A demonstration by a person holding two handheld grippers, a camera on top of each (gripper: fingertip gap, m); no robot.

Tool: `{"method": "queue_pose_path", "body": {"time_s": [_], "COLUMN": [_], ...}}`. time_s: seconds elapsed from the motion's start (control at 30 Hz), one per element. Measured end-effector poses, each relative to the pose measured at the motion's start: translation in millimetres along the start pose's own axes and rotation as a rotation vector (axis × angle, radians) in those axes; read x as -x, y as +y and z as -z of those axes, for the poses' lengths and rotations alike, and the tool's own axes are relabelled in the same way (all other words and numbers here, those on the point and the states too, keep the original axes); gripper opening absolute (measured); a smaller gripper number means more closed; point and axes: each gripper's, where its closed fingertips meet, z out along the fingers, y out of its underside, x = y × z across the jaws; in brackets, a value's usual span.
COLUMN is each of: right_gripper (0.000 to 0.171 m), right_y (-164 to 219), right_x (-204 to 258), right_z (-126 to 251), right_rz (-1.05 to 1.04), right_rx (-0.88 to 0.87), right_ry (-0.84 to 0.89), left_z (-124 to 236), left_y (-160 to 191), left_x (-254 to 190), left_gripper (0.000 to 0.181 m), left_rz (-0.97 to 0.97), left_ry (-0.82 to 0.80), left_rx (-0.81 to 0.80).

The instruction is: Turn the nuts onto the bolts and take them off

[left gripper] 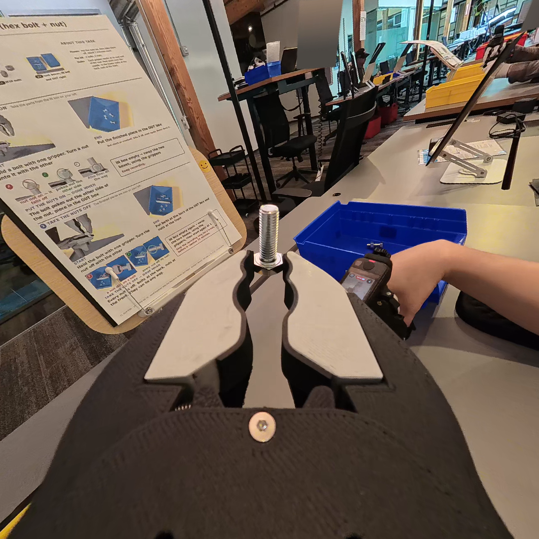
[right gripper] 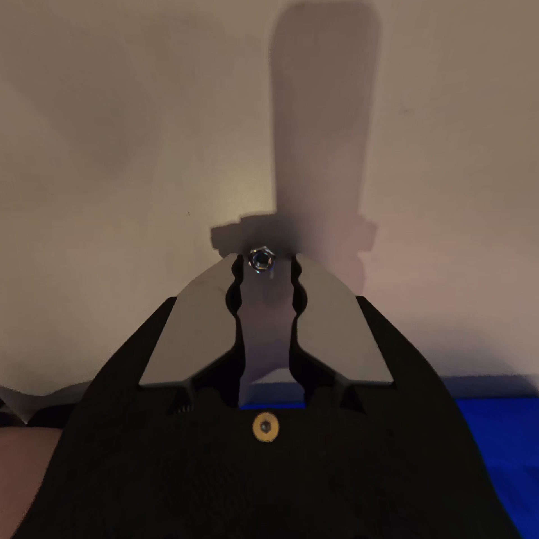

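A: The left wrist view is looking bright and sharp, daylight coming through the far windows (left gripper: 455,26); straight lines are bowing toward the edges.

B: The right wrist view is sitting dim and warm-toned. The worktop (right gripper: 116,145) is carrying a tall soft shadow (right gripper: 323,116), and the nut (right gripper: 260,259) is glinting, slightly blurred.

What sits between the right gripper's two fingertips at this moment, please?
In the right wrist view, a small metal nut lies on the pale surface between the right gripper fingertips, nearer the left one; the jaws stand apart, not touching it.
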Motion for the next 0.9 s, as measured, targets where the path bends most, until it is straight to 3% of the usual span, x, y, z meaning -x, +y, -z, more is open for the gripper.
{"method": "queue_pose_path", "body": {"time_s": [0.2, 0.6, 0.9], "right_gripper": [0.019, 0.027, 0.019], "right_y": [0, 3, 4], "right_x": [-4, -2, -5], "right_z": [-1, -1, -1], "right_rz": [0.042, 0.032, 0.084], "right_rx": [0.008, 0.022, 0.021], "right_ry": [0.037, 0.030, 0.059], "left_z": [-2, -6, -4], "left_y": [3, 11, 10], "left_x": [1, 3, 5], "left_gripper": [0.019, 0.019, 0.019], "left_rz": [0.000, 0.014, 0.009], "left_ry": [-0.002, 0.004, -0.003], "left_rx": [0.009, 0.035, 0.032]}}
